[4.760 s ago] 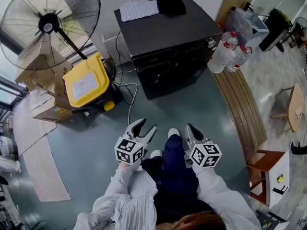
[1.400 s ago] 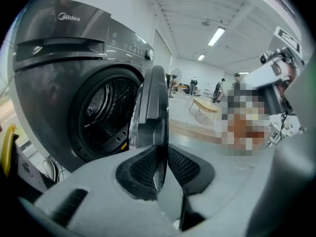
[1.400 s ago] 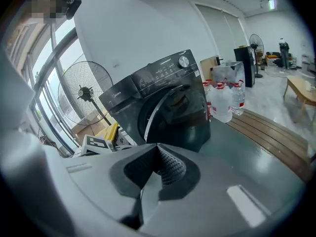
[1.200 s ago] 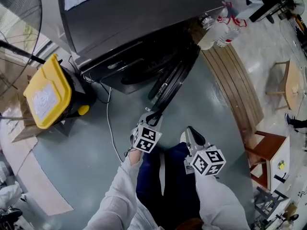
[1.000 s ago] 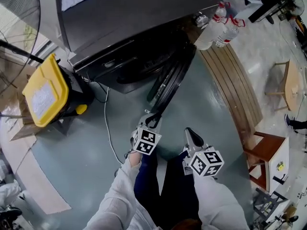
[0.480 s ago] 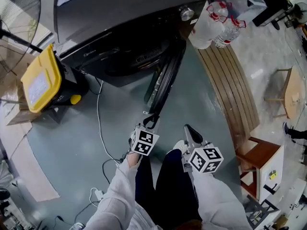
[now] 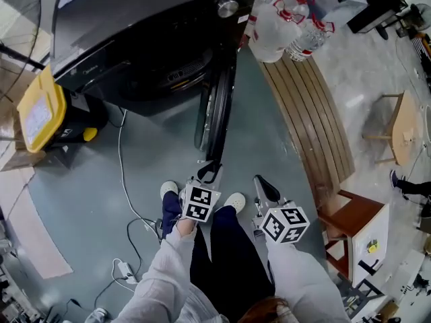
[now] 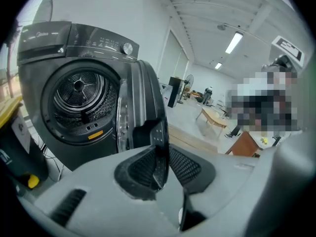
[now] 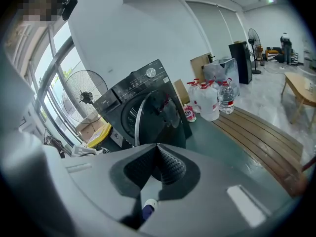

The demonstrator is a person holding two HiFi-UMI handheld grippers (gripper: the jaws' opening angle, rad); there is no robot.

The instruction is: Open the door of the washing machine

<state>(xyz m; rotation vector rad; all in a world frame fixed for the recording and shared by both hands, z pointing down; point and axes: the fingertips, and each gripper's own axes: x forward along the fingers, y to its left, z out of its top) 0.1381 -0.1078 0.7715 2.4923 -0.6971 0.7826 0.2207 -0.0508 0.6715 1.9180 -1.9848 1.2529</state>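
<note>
The black washing machine [image 7: 135, 32] stands at the top of the head view, its round door [image 7: 217, 110] swung out nearly edge-on toward me. In the left gripper view the steel drum [image 8: 79, 95] shows through the open port. My left gripper [image 7: 210, 171] holds the door's free edge [image 8: 143, 102]; the rim sits between the pads [image 8: 140, 167] while the jaws are opening. My right gripper [image 7: 262, 186] hangs beside it, apart from the door, shut with nothing in it [image 9: 158, 164]. The right gripper view shows the machine [image 9: 133, 107] and its door [image 9: 160, 117] further off.
A yellow bin [image 7: 37, 110] stands left of the machine, and a cable [image 7: 124, 180] trails over the floor. Large water bottles [image 7: 283, 22] sit at the machine's right corner. Wooden boards [image 7: 310, 113] run down the right side, with a stool [image 7: 350, 214] beyond. My shoes [image 7: 236, 200] are under the grippers.
The door has swung wider, from slanted to nearly edge-on. Both grippers have drawn back from the machine with me, the left one keeping the door's edge.
</note>
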